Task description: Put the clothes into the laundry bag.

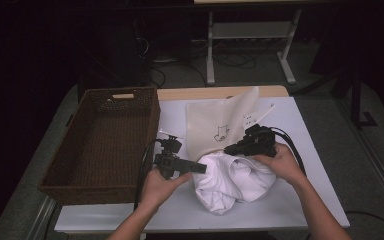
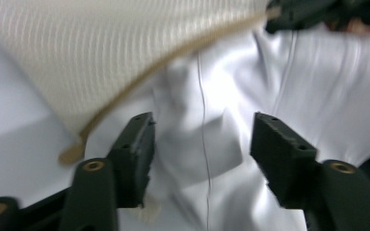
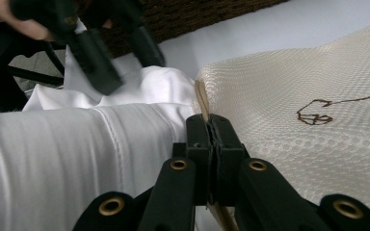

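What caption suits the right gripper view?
Right tool shut on mesh bag's tan edge beside white garment.

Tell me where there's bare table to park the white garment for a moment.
Bare table lies right of the mesh bag, and along the near edge below the white garment. The wicker basket is empty. The middle is crowded: the left gripper and right gripper meet over bag and garment.

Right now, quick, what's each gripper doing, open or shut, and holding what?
Left gripper: open, jaws apart over the white garment, gripping nothing.
Right gripper: shut on the tan edge of the cream mesh bag.
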{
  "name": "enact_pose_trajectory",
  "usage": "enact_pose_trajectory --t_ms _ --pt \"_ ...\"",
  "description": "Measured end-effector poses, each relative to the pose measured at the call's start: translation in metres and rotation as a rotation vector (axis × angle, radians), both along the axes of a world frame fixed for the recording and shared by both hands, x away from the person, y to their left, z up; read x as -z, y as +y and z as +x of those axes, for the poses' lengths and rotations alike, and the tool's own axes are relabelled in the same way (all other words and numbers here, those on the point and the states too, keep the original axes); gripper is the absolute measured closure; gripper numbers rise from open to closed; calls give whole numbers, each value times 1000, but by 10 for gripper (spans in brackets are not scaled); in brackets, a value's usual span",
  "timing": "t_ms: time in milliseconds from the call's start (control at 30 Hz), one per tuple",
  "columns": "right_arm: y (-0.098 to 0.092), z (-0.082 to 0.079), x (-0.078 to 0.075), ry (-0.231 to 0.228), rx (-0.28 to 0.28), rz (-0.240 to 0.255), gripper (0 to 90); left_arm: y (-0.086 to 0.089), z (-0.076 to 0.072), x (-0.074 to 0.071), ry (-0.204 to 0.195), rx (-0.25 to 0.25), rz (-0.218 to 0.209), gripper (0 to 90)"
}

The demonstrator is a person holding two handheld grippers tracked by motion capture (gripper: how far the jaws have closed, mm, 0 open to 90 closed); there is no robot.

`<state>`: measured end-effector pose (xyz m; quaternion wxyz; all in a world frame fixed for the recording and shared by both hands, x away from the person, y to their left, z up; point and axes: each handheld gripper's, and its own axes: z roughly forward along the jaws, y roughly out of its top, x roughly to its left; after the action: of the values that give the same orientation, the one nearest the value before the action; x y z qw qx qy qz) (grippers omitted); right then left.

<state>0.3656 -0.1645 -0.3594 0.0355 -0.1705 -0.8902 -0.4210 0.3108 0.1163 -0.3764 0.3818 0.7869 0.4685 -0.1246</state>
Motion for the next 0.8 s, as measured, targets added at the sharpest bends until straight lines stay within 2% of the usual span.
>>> enact_pose_trajectory --t_ms 67,200,267,333,367,433,500,533,600,700,767,800 --pt "0 0 0 2 2 2 874 -4 -3 7 34 26 41 330" --pt "2 -1 1 -2 0 10 874 -16 -1 27 124 54 13 277" --pt "3 -1 2 -3 -4 18 874 -24 2 35 136 55 11 273" --pt "5 -1 5 0 -6 19 874 -28 6 40 129 49 18 314" --pt "6 -2 6 4 -6 16 874 -29 7 42 113 48 21 377" --pt "8 -2 9 7 -8 18 874 -28 10 46 92 40 -4 531" --pt "9 -1 11 7 -12 17 875 -26 12 46 62 38 -51 692" --pt "10 -1 11 7 -14 13 874 -25 12 44 55 43 -64 732" --pt "11 -2 10 -1 -18 9 875 -20 12 39 55 52 -98 781" --pt "10 -3 5 -11 -23 21 875 -19 10 32 55 63 -131 795" --pt "12 -4 3 -18 -28 12 875 -21 8 25 48 75 -151 799" --pt "12 -5 1 -25 -29 7 875 -21 7 22 61 69 -185 800"
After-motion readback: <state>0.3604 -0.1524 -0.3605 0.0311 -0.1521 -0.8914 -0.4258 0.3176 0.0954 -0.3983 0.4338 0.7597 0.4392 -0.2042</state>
